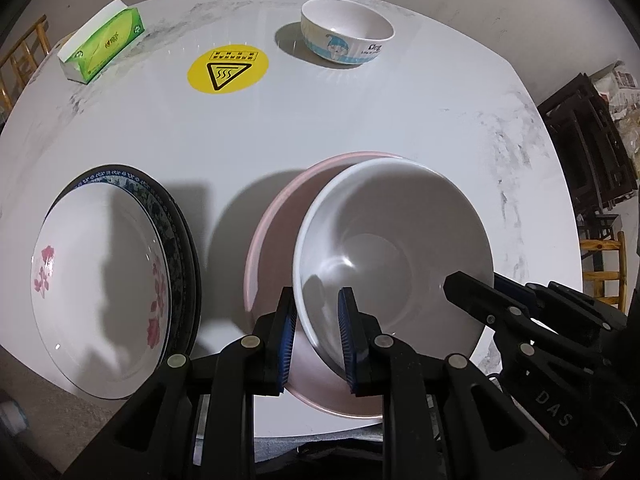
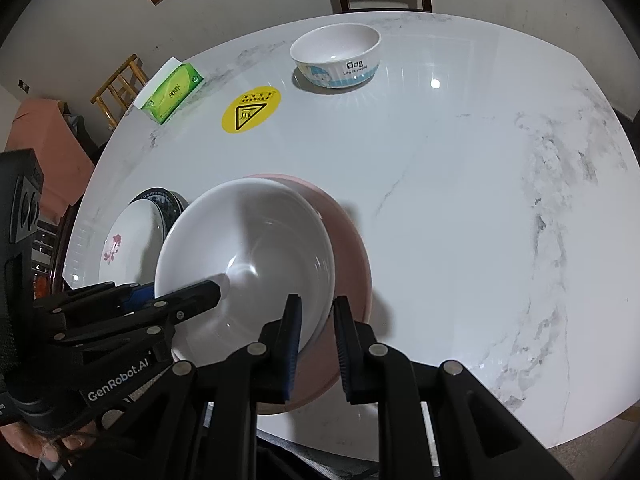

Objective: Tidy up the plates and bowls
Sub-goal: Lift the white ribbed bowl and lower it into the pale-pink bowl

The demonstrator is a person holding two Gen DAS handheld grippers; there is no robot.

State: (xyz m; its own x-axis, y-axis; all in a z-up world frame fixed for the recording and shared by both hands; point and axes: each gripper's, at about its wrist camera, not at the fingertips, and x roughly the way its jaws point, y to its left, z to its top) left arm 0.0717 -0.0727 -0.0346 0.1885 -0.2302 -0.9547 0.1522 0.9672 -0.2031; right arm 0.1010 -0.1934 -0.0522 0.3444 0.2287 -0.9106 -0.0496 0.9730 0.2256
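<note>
White bowl over pink bowl, rim pinched in both grippers' jaws.

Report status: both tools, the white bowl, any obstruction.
Left tool and right tool both shut on white bowl rim, opposite sides. Bowl over pink bowl. Nothing in the way.

The small bowl reads "Dog"; the left hand-held gripper reads "GenRobot.AI" (the right hand-held gripper, "DAS").

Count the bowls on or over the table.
3: the white bowl gripped at opposite rims by both grippers, the pink bowl right beneath it, and the cartoon bowl at the far edge.
</note>
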